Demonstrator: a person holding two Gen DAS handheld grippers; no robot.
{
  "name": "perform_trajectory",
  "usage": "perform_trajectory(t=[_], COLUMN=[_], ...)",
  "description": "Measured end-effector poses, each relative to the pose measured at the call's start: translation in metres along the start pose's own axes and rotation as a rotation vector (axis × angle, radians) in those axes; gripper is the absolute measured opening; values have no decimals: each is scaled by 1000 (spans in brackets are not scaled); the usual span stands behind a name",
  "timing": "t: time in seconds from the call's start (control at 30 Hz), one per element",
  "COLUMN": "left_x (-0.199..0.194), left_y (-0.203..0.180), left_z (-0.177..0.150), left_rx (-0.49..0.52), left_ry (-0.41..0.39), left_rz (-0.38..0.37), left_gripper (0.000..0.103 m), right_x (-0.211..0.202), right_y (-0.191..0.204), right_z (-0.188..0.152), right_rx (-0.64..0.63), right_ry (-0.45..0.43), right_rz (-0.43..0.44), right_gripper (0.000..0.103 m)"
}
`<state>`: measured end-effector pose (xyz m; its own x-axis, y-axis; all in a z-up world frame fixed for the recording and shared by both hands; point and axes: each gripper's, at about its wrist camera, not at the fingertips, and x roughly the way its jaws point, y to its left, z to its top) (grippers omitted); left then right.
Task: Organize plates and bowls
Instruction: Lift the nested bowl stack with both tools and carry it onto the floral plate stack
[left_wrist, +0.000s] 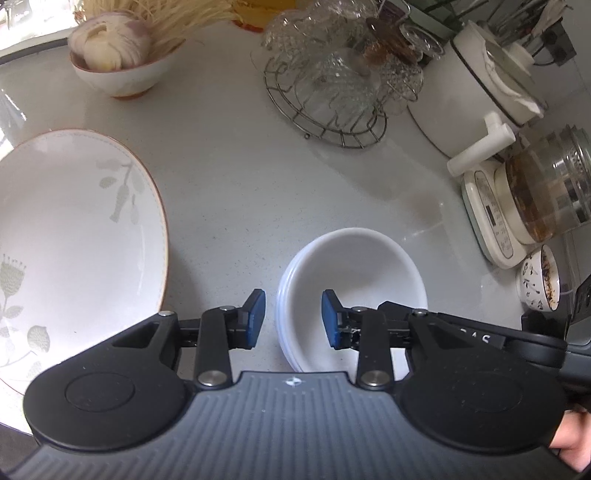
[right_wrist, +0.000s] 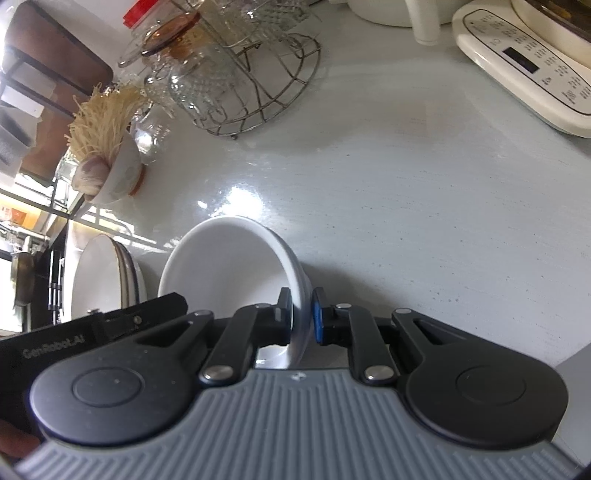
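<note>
A stack of white bowls (left_wrist: 354, 280) sits on the grey counter. My left gripper (left_wrist: 293, 319) is open, its blue pads on either side of the stack's near left rim without touching it. In the right wrist view the same bowls (right_wrist: 229, 266) show, and my right gripper (right_wrist: 302, 317) is shut on the right rim of the top white bowl. A large white plate with a leaf pattern (left_wrist: 74, 251) lies left of the stack. It also shows in the right wrist view (right_wrist: 99, 280), stacked on others.
A bowl with garlic and dried noodles (left_wrist: 118, 62) stands at the back left. A wire rack of glassware (left_wrist: 332, 81), a white pot (left_wrist: 480, 92), a glass kettle on its base (left_wrist: 535, 195) and a patterned cup (left_wrist: 539, 284) line the back and right.
</note>
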<state>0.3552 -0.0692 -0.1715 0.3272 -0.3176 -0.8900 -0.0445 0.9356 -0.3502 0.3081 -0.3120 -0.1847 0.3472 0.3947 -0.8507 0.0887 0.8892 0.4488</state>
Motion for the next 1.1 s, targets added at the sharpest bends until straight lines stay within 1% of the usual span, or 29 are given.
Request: perform_trajectory(t=[0.17, 0.3, 0.4, 0.43, 0.47, 0.63, 0.73, 0.87, 0.93, 1.1], left_x=[17, 27, 31, 32, 31, 26, 21, 10, 4, -14], left_y=[-6, -1, 2, 2, 2, 0, 1, 2, 2, 2], left_z=[-4, -5, -5, -6, -6, -6, -5, -4, -3, 1], left_rx=[30, 15, -4, -4, -1, 22, 22, 13, 10, 13], left_ry=[27, 46, 60, 61, 58, 32, 20, 10, 18, 3], left_rz=[15, 16, 9, 1, 4, 16, 11, -1, 8, 8], left_gripper=[37, 35, 23, 17, 15, 14, 14, 14, 14, 15], right_x=[-1, -2, -2, -1, -1, -1, -4, -12, -16, -25], right_y=[-2, -3, -2, -2, -2, 2, 5, 12, 15, 23], right_z=[-1, -1, -2, -2, -2, -3, -2, 0, 1, 4], right_rx=[8, -3, -7, -9, -11, -25, -29, -54, -61, -66], right_ry=[-6, -7, -9, -8, -7, 2, -2, -22, -23, -33], right_rz=[-1, 1, 3, 5, 7, 11, 16, 21, 29, 43], right_gripper=[14, 14, 14, 14, 14, 14, 14, 14, 15, 15])
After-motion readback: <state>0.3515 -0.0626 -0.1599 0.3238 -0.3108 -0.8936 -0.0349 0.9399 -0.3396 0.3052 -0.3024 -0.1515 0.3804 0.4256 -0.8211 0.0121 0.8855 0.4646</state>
